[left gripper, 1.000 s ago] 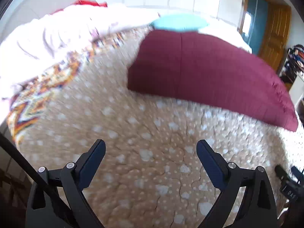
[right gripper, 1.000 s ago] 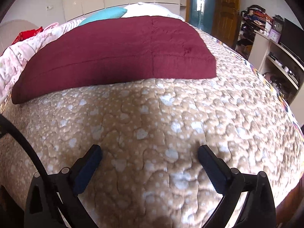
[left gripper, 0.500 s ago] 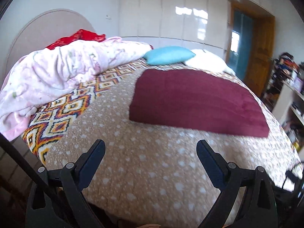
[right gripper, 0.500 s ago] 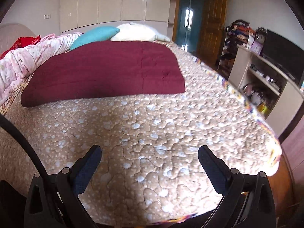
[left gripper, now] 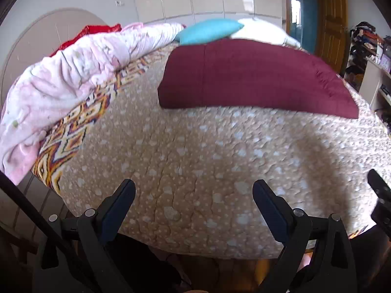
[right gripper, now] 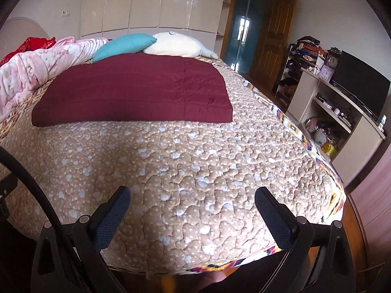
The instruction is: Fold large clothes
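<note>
Well beyond both grippers' spread, empty fingers lies the folded maroon blanket.

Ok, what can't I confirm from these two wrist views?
- Red fabric: mostly hidden behind the crumpled pink quilt, both views.
- Folded maroon blanket: underside and layer count unseen.
- Shelf clutter: too small.
- Left gripper and right gripper: bases cut off by the frame.

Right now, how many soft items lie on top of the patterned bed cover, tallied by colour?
Maroon: 1, folded quilt
Pink: 1, bunched quilt
Teal: 1, pillow
Cream: 1, pillow
Red: 1, cloth at the far left corner
Total: 5
</note>
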The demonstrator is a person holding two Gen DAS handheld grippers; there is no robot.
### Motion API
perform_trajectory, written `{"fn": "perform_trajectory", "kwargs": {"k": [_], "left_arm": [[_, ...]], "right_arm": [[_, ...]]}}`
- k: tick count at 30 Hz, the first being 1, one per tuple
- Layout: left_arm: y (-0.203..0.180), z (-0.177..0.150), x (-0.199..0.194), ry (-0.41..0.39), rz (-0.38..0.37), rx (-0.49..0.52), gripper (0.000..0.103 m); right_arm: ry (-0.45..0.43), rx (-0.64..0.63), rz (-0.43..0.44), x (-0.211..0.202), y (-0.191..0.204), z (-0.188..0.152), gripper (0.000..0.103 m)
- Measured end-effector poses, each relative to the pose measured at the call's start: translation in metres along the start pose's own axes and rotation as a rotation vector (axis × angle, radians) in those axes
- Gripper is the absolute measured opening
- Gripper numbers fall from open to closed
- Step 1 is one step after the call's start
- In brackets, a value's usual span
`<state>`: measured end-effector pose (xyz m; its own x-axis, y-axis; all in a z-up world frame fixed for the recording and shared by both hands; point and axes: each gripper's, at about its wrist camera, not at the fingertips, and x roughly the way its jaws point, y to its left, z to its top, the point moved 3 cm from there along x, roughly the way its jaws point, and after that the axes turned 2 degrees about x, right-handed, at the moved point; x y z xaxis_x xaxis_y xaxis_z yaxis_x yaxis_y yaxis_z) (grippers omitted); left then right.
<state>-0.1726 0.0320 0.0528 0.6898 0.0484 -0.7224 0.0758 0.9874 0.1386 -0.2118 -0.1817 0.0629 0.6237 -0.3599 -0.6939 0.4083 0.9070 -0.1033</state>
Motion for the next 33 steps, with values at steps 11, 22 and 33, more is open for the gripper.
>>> {"fn": "perform_trajectory", "kwargs": {"k": [11,22,33], "left_arm": [[0.003,-0.009,0.065,0.11,0.0,-0.007,0.096],[0.016,-0.012,0.072,0.119,-0.087,-0.11,0.098],[0.007,-0.005,0.019,0.021,0.035,-0.031,0.098]], "right_arm": [[0.04,0.005,0.005,0.011,0.001,-0.006,0.103],[0.029,-0.016,0.018,0.007,0.01,-0.006,0.103],[0.032,-0.009,0.027,0.006,0.01,-0.005,0.103]]}}
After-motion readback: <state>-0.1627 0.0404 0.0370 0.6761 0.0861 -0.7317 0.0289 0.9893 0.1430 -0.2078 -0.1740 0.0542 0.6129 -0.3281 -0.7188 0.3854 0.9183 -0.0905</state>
